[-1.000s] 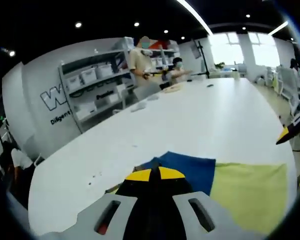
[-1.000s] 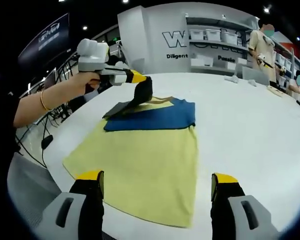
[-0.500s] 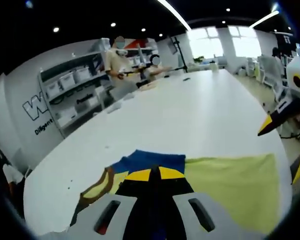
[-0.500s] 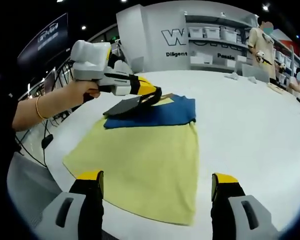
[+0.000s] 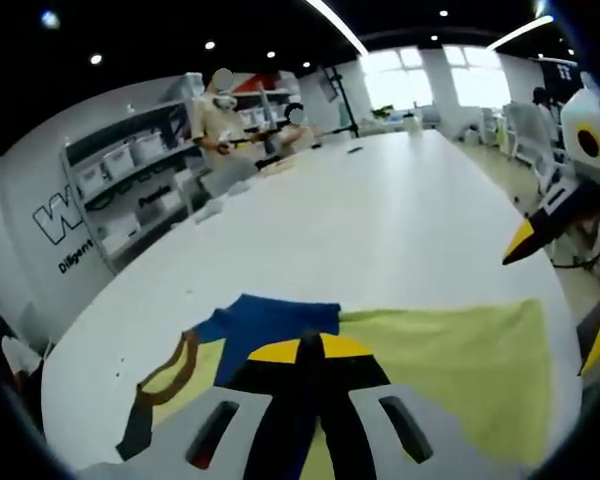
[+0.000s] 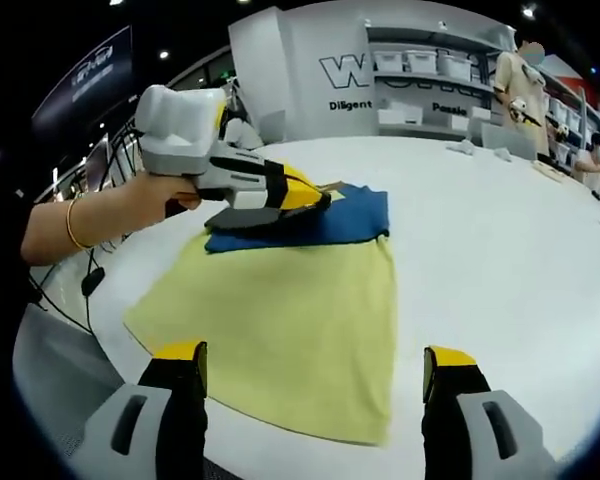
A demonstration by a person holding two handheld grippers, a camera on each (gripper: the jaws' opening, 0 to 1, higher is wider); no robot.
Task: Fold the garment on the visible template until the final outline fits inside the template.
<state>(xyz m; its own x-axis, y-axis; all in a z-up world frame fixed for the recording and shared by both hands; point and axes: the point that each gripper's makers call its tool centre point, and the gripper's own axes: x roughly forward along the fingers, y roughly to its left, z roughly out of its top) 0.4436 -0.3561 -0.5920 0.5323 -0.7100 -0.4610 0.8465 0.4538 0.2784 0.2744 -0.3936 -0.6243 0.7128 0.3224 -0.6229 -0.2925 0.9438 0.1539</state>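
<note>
White table (image 6: 500, 230), shelving behind. Yellow-and-blue garment (image 6: 290, 300) flat near table's front edge; left gripper (image 6: 305, 195) pinches its lifted collar end. Right gripper (image 6: 315, 385) hovers, jaws spread.

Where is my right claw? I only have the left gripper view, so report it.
Observer: The right claw is open, jaws wide apart above the near end of the yellow garment, holding nothing.
Operator: Now tell me what the left claw has.
Observer: The left claw is shut on a dark sleeve, held low over the blue band.
Operator: Report the near hem.
Observer: It lies flat, its corner close to the edge of the white table.
</note>
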